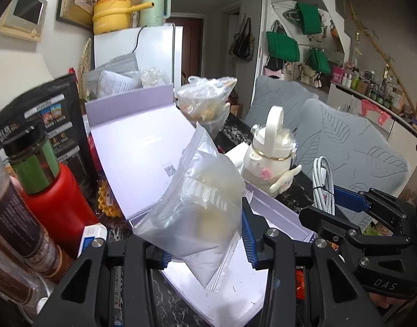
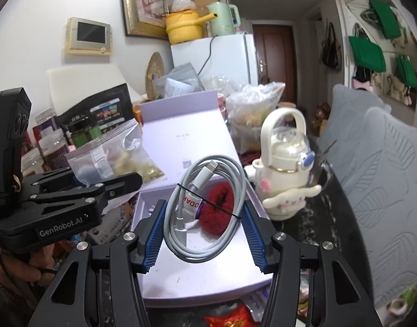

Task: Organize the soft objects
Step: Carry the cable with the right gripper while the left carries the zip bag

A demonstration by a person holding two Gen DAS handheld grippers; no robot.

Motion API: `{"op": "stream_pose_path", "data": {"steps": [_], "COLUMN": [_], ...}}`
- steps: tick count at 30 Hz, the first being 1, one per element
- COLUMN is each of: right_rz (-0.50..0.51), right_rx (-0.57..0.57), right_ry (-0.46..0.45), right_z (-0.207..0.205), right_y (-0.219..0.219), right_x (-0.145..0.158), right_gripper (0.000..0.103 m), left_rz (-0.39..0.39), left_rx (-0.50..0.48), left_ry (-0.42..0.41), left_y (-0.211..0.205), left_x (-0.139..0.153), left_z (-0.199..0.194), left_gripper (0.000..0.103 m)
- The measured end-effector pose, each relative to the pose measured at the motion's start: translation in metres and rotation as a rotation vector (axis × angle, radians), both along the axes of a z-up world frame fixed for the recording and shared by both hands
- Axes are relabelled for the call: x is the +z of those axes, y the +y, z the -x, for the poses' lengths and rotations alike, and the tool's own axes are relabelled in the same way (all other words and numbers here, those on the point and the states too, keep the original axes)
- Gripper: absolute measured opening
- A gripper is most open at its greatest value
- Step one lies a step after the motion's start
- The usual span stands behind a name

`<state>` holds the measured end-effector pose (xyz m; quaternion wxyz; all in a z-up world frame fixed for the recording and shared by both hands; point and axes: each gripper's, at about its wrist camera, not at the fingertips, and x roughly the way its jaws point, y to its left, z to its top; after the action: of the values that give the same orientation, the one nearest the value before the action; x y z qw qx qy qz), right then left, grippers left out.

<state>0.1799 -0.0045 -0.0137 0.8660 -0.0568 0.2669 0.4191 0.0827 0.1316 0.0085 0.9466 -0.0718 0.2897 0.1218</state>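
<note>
My left gripper [image 1: 205,245] is shut on a clear zip bag [image 1: 200,199] of pale, soft contents and holds it above an open lavender box [image 1: 235,280]. My right gripper [image 2: 203,231] is shut on a coiled white charging cable [image 2: 208,207] tied with a black band, held over the same box [image 2: 186,272]. A red fuzzy scrunchie [image 2: 216,207] lies in the box tray behind the coil. In the right wrist view the left gripper [image 2: 118,182] and its bag [image 2: 113,155] are at the left. In the left wrist view the right gripper [image 1: 342,207] and the cable [image 1: 323,188] are at the right.
The box lid [image 2: 181,133] stands open behind the tray. A white handled bottle with a plush figure [image 2: 284,169] stands right of the box. A red bottle [image 1: 58,204] and jars crowd the left, and a knotted plastic bag [image 1: 205,103] sits behind. Grey cushions [image 2: 385,177] are at the right.
</note>
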Motion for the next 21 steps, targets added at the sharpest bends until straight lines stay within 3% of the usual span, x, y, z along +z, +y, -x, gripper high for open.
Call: {"op": "stream_pose_path", "data": {"steps": [10, 21], "right_rz": [0.038, 0.086], "right_rx": [-0.004, -0.015], "right_ry": [0.074, 0.127], "right_z": [-0.018, -0.03], "right_y": [0.013, 0.018], "right_x": [-0.031, -0.056], "right_gripper": [0.054, 0.054], "left_rz": [0.074, 0.085], "left_rx": [-0.025, -0.033], "left_ry": [0.077, 0.164], "left_y": [0.013, 0.015], "left_x": [-0.034, -0.063], "left_z": [-0.019, -0.033], "left_gripper": [0.04, 0.04]}}
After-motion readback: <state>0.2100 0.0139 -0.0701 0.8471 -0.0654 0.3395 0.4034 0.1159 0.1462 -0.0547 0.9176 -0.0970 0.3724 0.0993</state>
